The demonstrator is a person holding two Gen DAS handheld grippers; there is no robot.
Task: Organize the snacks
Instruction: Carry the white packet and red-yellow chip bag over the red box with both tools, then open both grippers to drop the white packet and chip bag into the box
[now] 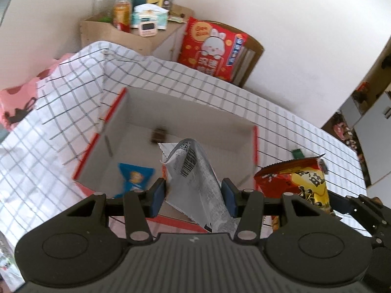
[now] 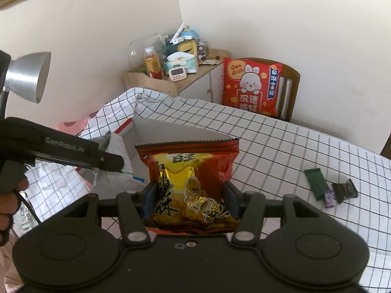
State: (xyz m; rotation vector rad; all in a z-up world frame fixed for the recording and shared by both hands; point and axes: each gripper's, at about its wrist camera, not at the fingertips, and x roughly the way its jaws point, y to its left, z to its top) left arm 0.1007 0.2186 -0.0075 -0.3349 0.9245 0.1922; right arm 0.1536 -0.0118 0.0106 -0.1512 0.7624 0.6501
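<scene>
Left wrist view: tabletop point(image 1: 195, 83) under a white cloth with a dark grid, pale walls behind. Beyond its far edge, a low wooden cabinet point(image 1: 110, 30) crowded with a bottle, tissue box and small timer, beside a chair carrying a red cushion point(image 1: 211, 47) with a rabbit print. On the cloth, an open white box point(image 1: 185, 122) with red edges, holding a blue wrapped snack point(image 1: 135, 175) and a small dark piece near its far wall. Left gripper point(image 1: 194, 194) clamped on a silver snack bag point(image 1: 195, 178), barcode side up, poised over the box's near part. To the right, a red and gold snack bag point(image 1: 298, 183) in the neighbouring gripper.

Right wrist view: same gridded tabletop point(image 2: 281, 141), same corner of the room, plus a silver desk lamp point(image 2: 29, 75) at the left. Right gripper point(image 2: 190, 201) clamped on the red and gold snack bag point(image 2: 193, 171), upright between the pads, just short of the box point(image 2: 151, 129). Left gripper point(image 2: 107, 162) alongside with the silver snack bag point(image 2: 114, 146). Farther right on the cloth, a green bar point(image 2: 316, 183), a purple sweet point(image 2: 329, 198) and a dark wrapper point(image 2: 345, 190), close together, well apart from the gripper.
</scene>
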